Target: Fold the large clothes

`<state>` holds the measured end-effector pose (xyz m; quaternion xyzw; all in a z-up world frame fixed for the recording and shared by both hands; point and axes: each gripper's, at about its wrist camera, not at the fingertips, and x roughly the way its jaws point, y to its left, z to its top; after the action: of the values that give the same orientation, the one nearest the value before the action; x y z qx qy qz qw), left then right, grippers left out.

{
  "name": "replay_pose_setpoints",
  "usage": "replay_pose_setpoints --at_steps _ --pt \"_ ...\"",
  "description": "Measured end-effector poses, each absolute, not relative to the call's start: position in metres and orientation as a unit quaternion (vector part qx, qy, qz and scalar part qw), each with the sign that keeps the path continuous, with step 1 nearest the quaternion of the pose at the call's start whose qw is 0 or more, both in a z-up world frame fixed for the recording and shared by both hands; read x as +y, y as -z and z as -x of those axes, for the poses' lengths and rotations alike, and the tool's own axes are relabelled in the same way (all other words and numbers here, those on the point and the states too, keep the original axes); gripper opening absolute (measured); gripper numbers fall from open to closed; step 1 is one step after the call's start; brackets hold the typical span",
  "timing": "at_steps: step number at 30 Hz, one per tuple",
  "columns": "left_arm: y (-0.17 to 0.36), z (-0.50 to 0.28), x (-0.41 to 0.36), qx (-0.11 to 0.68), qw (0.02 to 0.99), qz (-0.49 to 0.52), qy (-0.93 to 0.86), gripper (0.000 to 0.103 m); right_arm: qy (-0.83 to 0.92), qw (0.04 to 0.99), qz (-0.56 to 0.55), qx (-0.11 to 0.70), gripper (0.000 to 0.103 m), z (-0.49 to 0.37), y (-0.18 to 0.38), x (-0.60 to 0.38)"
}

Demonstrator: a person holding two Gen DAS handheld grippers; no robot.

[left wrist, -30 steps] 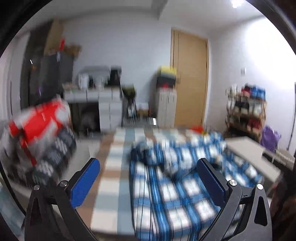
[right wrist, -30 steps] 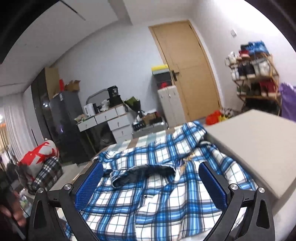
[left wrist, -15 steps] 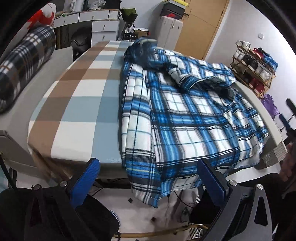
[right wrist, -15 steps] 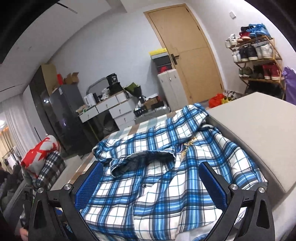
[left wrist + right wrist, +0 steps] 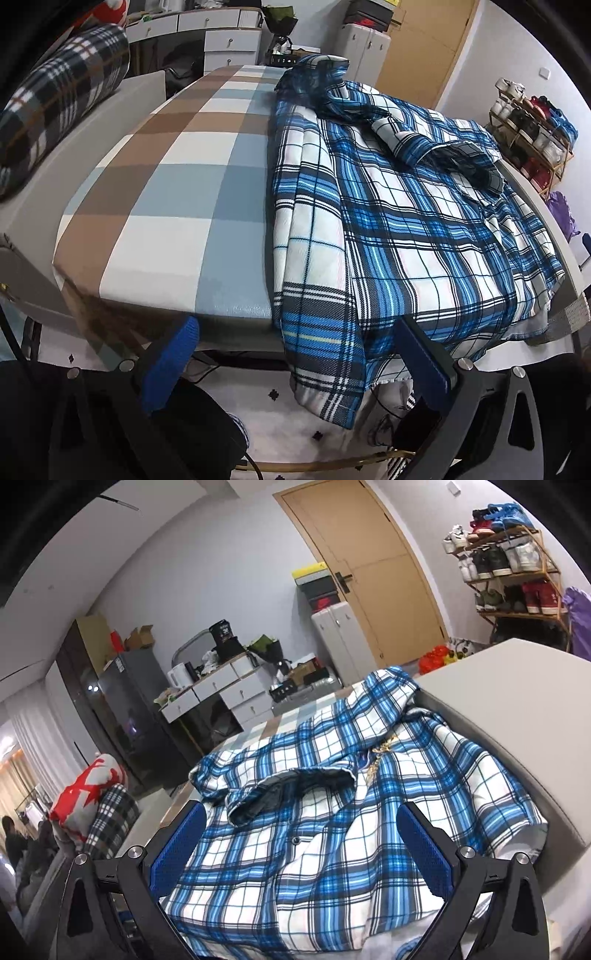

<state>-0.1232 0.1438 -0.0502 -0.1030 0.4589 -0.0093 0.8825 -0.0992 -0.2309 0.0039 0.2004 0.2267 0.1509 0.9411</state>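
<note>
Left gripper (image 5: 295, 354) and right gripper (image 5: 301, 843): jaws spread, empty. Blue plaid shirt (image 5: 399, 206) lies rumpled on the counter (image 5: 166, 192), hem overhanging its near edge, collar farther back. Beyond the shirt: wooden door (image 5: 373, 568), shoe rack (image 5: 513, 565).

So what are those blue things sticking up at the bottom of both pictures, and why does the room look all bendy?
Those blue things are the fingers of two grabbing tools, a bit like big tongs. A person holds one in each hand. Each tool has a small camera that looks out along its fingers, and its round lens bends the room. One picture comes from the left gripper, the other from the right gripper. Both are open and hold nothing. In front of them a blue plaid shirt lies on a table with a checked cloth. Its bottom edge hangs over the near side. The job is to fold it.
</note>
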Motion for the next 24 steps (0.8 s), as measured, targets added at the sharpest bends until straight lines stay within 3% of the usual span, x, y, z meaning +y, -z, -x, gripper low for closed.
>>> replay_pose_setpoints --at_steps 16,22,24 --pt "0.058 0.120 0.138 0.465 0.881 0.078 0.028 0.101 -0.160 0.936 -0.182 0.254 0.103 0.094 0.000 -0.220" --pt "0.064 0.117 0.140 0.490 0.862 0.111 0.063 0.077 -0.164 0.934 -0.189 0.256 0.103 0.094 0.001 -0.223" --pt "0.066 0.118 0.144 0.495 0.850 0.150 0.098 0.061 -0.164 0.932 -0.193 0.259 0.103 0.093 0.002 -0.223"
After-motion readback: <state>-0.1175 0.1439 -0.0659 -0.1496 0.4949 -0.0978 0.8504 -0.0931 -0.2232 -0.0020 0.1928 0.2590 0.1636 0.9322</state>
